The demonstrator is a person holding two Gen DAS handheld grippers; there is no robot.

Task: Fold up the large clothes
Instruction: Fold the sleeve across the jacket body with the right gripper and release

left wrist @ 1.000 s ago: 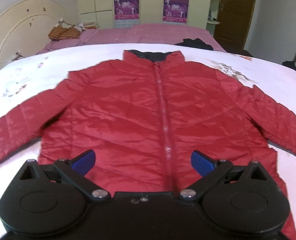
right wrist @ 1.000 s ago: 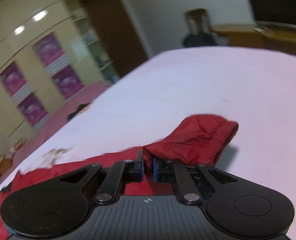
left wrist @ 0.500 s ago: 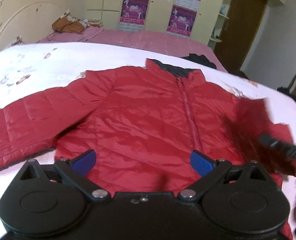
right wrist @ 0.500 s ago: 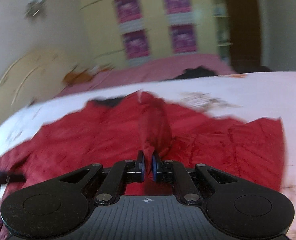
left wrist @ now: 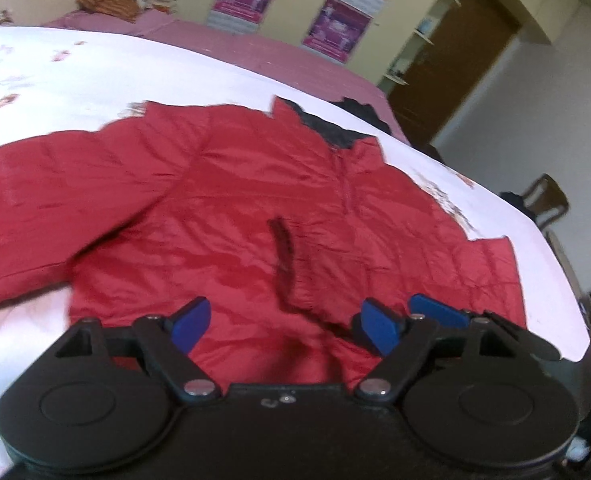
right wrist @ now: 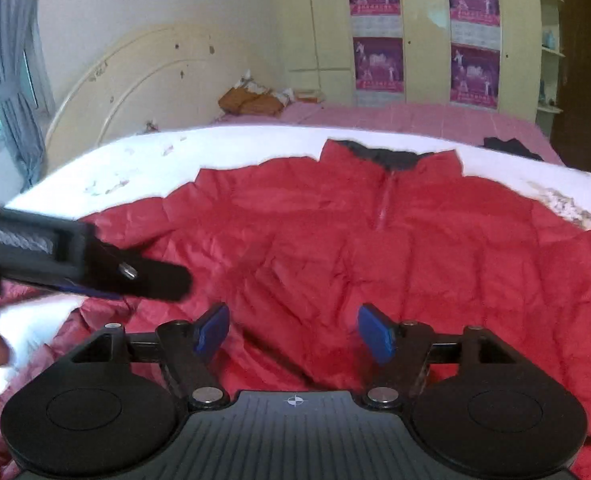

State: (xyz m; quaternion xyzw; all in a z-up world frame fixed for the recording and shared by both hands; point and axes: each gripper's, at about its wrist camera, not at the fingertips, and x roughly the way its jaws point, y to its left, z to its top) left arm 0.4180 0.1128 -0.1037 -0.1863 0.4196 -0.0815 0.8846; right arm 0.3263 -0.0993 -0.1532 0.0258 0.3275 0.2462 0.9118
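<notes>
From the left wrist the left tool (left wrist: 283,326) hangs released low in frame over the red jacket (left wrist: 223,216) spread on the bed (left wrist: 135,72) (one sleeve folded across), while from the right wrist the right tool (right wrist: 293,330), also released, should next smooth that sleeve flat.

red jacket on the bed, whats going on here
A person with a hand-held gripper in each hand is folding a red quilted puffer jacket spread front-up on a white bedspread. The jacket's right sleeve lies folded across the chest, its cuff near the zipper. The right hand-held gripper is open and holds nothing. The left hand-held gripper is also open, above the hem; the other sleeve is still stretched out flat.
</notes>
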